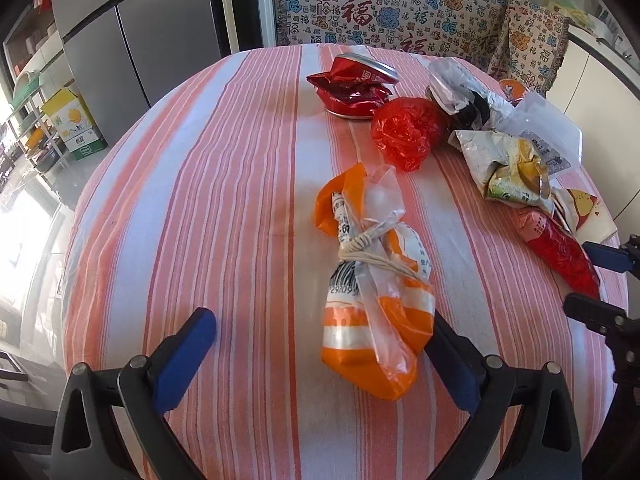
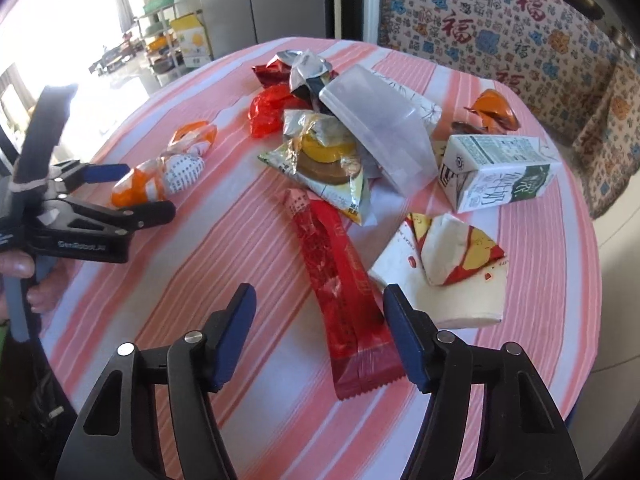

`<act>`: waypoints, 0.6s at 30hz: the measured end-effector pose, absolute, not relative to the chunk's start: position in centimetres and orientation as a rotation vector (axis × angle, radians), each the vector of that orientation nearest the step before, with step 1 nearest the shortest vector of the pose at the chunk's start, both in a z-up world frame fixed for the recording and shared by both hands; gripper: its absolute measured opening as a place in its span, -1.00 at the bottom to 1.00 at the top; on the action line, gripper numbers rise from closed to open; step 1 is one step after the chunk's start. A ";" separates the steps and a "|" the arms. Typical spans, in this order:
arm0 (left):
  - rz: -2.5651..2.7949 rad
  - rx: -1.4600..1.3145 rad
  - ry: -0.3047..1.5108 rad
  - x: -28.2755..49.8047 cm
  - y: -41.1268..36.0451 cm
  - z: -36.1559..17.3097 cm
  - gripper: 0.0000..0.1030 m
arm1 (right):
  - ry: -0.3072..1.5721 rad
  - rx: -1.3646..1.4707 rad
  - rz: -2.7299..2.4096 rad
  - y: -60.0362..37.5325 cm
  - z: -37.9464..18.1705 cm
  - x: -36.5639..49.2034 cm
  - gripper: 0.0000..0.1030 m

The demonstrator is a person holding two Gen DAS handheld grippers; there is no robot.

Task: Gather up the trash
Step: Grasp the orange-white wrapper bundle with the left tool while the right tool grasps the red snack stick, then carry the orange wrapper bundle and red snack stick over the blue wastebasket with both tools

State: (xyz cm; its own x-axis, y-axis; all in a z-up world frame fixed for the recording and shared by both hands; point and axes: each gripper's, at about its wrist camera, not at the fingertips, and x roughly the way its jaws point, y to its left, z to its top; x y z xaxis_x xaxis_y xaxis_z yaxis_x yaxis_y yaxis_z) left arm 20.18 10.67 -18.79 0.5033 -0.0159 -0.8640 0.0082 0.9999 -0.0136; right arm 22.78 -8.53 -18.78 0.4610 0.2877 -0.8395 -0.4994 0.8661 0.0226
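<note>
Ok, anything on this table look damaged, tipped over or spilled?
No spill visible. The milk carton lies on its side, the red can is crushed, and the paper cup lies flattened beside the red wrapper. The rest is crumpled wrappers.

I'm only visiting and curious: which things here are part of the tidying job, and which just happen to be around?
Trash to collect:
orange tied bag
long red wrapper
milk carton
crushed red can
red plastic ball

Just around:
striped tablecloth
patterned chair cover
fridge
</note>
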 end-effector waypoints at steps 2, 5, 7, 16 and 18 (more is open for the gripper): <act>-0.045 -0.031 1.022 19.8 11.0 -18.2 0.97 | 0.991 -0.238 0.482 -8.3 -19.1 22.7 -0.18; -0.080 -0.038 0.976 19.5 11.1 -16.9 0.97 | 0.994 -0.193 0.499 -8.9 -18.7 21.6 -0.58; -0.092 -0.026 0.963 19.6 11.0 -16.3 0.97 | 1.000 -0.174 0.519 -9.4 -18.4 20.4 -0.63; -0.149 -0.013 1.001 21.4 10.1 -17.4 -0.12 | 0.970 -0.009 0.507 -14.6 -16.8 15.5 -0.71; -0.152 -0.019 0.996 21.1 9.9 -17.7 -0.13 | 0.950 0.034 0.464 -16.7 -16.4 14.6 -0.72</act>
